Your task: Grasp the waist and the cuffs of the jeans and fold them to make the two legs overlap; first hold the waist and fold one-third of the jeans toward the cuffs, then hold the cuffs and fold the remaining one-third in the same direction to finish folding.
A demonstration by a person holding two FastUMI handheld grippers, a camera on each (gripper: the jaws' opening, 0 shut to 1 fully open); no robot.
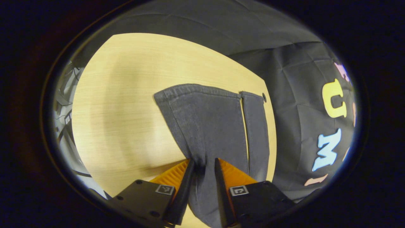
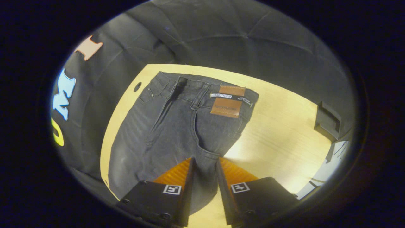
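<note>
Pale wood table [image 1: 126,95], walled round by black cloth, carries the jeans [image 2: 164,126], which lie flat and spread along it. Taking the jeans as the landmark: their long axis runs from the waist [image 2: 202,90], with its brown patch [image 2: 228,102], to the cuffs [image 1: 196,90]. The two legs lie side by side, a thin strip of table showing between them, so they do not yet overlap.

In the left gripper view, the left gripper [image 1: 204,163] sits at the near edge of one leg and looks along it toward the cuffs; cloth puckers between its fingers, which stand narrowly apart and seem clenched on the denim. In the right gripper view, the right gripper [image 2: 205,163] sits at the jeans' near side edge, at the seat below the waist, looking toward the waistband; cloth runs between its fingers, and it too appears to pinch the fabric, though whether both fingers press firmly I cannot tell for certain.

So each gripper holds the same long edge, left nearer the cuffs, right nearer the waist. By my judgement, the coming move carries that edge across the long axis onto the far leg.
</note>
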